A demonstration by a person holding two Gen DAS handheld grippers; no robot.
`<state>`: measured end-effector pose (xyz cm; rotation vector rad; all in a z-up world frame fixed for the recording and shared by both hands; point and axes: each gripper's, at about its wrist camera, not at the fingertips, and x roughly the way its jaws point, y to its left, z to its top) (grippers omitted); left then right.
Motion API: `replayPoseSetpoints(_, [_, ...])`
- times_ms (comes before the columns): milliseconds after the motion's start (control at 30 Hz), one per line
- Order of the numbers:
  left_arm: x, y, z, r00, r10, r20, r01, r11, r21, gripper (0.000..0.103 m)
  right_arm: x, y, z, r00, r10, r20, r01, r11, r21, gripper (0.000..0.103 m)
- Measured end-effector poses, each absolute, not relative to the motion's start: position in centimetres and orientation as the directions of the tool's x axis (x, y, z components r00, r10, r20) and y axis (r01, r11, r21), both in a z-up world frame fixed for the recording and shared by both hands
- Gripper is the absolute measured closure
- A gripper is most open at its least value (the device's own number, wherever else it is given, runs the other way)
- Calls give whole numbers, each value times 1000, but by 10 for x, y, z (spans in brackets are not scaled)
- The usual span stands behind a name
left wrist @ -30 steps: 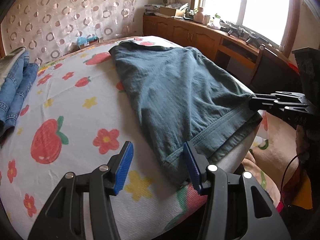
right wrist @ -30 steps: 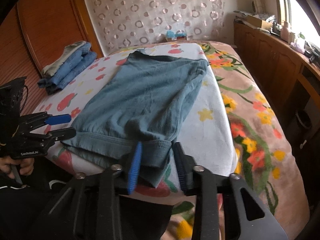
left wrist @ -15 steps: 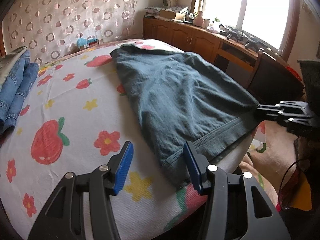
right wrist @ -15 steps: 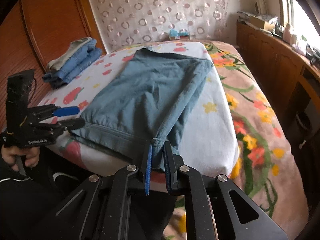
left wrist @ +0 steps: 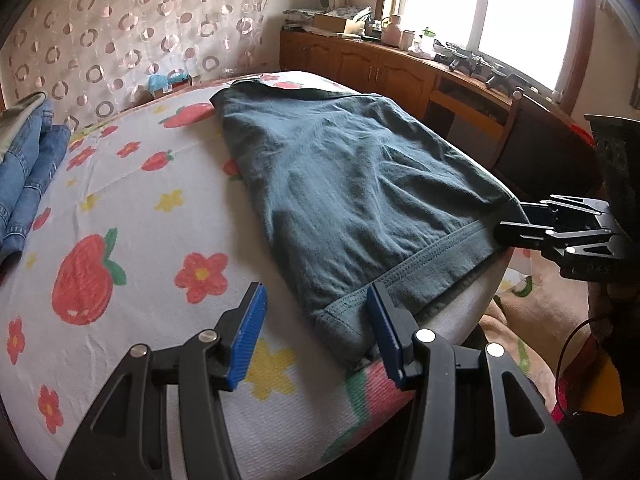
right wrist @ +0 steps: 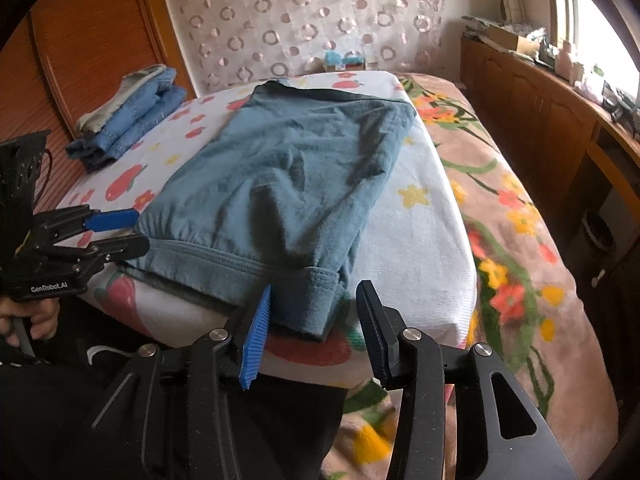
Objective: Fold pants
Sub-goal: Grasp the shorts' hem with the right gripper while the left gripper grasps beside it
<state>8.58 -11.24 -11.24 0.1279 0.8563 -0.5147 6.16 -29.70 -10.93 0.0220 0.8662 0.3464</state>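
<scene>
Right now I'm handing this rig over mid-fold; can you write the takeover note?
Left gripper: open, holding nothing, the near left hem corner of the pants between its fingers.
Right gripper: jaws opening, right hem corner between the fingers, not pinched.
Pants: spread flat on the strawberry sheet, hem at the near bed edge, waist far.
Other folded jeans are stacked at the far left.
Done: pants laid out.
Left: grip both hem corners, fold toward the waist.
</scene>
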Motion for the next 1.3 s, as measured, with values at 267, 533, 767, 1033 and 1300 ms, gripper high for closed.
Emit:
replayPoseSetpoints(267, [85, -113, -112, 542, -385, -747, 489, 867, -93, 52, 61, -299, -109, 613, 342, -712, -315, 933, 177, 87])
replayPoseSetpoints(533, [82, -118, -110, 513, -426, -745, 518, 846, -126, 58, 58, -301, -103, 640, 376, -670, -325, 923, 207, 94])
replayPoseSetpoints(767, [80, -120, -110, 502, -446, -741, 527, 837, -147, 71, 58, -300, -102, 638, 373, -674, -325, 923, 204, 94])
replayPoseSetpoints(1033, [81, -117, -111, 506, -448, -737, 518, 841, -155, 75, 58, -302, -106, 631, 347, -694, -305, 933, 189, 86])
replayPoseSetpoints(1300, [80, -117, -111, 507, -449, -735, 520, 840, -155, 74, 62, -303, -111, 617, 333, -713, -287, 939, 190, 71])
